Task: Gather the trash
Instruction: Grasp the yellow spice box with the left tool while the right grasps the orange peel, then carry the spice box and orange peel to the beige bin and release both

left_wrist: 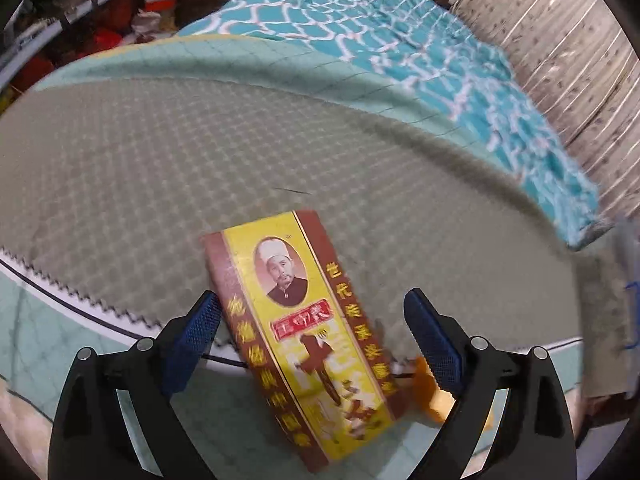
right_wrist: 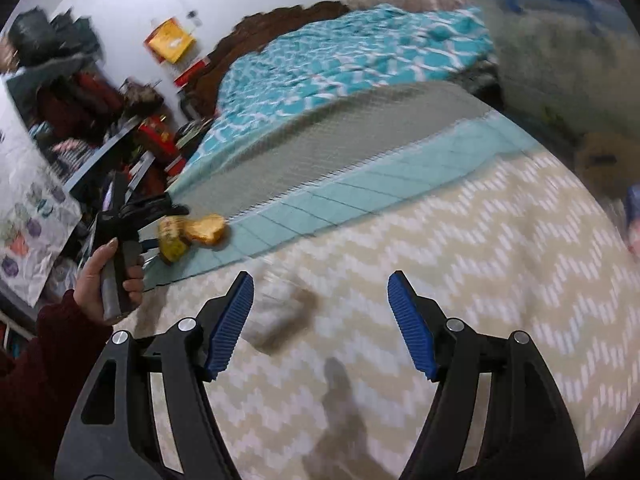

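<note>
A yellow and brown carton (left_wrist: 300, 332) with a man's portrait lies on the bed's near edge, between the fingers of my left gripper (left_wrist: 312, 320). The jaws stand wide apart; the left pad (left_wrist: 196, 332) is close to the carton, the right pad is apart from it. In the right wrist view the left gripper (right_wrist: 160, 236) is held by a hand at the left, with the carton (right_wrist: 174, 236) blurred at its tips. An orange wrapper (right_wrist: 208, 230) lies beside it and shows in the left wrist view (left_wrist: 430, 392). My right gripper (right_wrist: 320, 312) is open and empty above a blurred grey scrap (right_wrist: 280, 316) on the chevron cover.
The bed carries a grey-green blanket (left_wrist: 200, 160), a teal patterned quilt (left_wrist: 400, 40) and a beige chevron cover (right_wrist: 460, 280). Cluttered shelves (right_wrist: 80, 100) stand at the left. A clear bin with a blue handle (right_wrist: 560, 20) sits at the upper right.
</note>
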Demonstrator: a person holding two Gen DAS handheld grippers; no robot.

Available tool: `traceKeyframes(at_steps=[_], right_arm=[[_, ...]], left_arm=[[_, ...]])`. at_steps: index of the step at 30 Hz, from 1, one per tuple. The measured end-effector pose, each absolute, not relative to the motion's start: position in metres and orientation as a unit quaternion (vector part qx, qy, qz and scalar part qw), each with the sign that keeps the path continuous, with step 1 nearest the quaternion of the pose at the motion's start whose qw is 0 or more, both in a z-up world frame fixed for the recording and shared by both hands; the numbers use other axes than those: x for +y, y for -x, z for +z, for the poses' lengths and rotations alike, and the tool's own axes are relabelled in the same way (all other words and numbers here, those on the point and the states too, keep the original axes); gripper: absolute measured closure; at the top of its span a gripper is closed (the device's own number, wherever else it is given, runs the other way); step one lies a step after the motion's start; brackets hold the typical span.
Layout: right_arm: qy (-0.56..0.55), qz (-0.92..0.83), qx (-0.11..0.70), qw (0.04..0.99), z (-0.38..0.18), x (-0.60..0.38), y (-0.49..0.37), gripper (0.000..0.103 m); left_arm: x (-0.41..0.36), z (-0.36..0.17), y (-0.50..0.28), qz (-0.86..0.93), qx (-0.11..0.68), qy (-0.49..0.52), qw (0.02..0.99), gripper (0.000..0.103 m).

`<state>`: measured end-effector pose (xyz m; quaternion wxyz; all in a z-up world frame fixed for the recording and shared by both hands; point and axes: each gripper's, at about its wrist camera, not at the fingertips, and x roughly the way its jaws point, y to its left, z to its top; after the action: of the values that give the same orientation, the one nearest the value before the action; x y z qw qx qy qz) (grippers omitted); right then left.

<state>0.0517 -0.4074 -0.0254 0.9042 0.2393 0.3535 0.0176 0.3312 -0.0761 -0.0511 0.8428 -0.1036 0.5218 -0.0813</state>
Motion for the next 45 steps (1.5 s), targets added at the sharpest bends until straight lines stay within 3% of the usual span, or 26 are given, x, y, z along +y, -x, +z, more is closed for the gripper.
traceKeyframes(at_steps=[5, 6, 7, 15, 16, 18, 21, 23, 33, 45], right_arm=[[-0.128, 0.089, 0.405, 0.901, -0.010, -0.349, -0.145, 0.027], [-0.116, 0.107, 0.424, 0.892, -0.012, -0.335, -0.166, 0.024], [-0.107, 0.115, 0.438, 0.885, -0.015, -0.324, -0.182, 0.024], [-0.014, 0.113, 0.521, 0.846, -0.058, -0.256, -0.271, 0.023], [-0.013, 0.113, 0.523, 0.845, -0.061, -0.254, -0.273, 0.024], [-0.002, 0.107, 0.517, 0.849, -0.064, -0.250, -0.273, 0.047], [-0.022, 0.131, 0.507, 0.851, -0.057, -0.249, -0.258, 0.070], [-0.033, 0.145, 0.495, 0.856, -0.049, -0.250, -0.238, 0.074], [-0.101, 0.186, 0.422, 0.882, -0.032, -0.274, -0.073, 0.075], [-0.252, 0.047, 0.361, 0.897, -0.066, -0.373, 0.058, 0.075]], left_arm=[[-0.095, -0.060, -0.327, -0.085, 0.516, 0.050, 0.851, 0.014], [-0.095, -0.059, -0.326, -0.085, 0.512, 0.041, 0.854, 0.020], [-0.095, -0.059, -0.323, -0.084, 0.506, 0.027, 0.858, 0.033], [-0.042, -0.055, -0.263, -0.173, 0.497, 0.034, 0.850, 0.041], [-0.037, -0.054, -0.253, -0.179, 0.495, 0.034, 0.850, 0.041], [-0.026, -0.054, -0.227, -0.199, 0.490, 0.030, 0.848, 0.041], [-0.015, -0.052, -0.191, -0.224, 0.490, 0.037, 0.842, 0.041], [-0.009, -0.052, -0.174, -0.238, 0.492, 0.052, 0.836, 0.041], [-0.024, -0.044, -0.112, -0.299, 0.494, 0.067, 0.814, 0.042], [-0.153, -0.049, -0.059, -0.418, 0.515, -0.035, 0.748, 0.042]])
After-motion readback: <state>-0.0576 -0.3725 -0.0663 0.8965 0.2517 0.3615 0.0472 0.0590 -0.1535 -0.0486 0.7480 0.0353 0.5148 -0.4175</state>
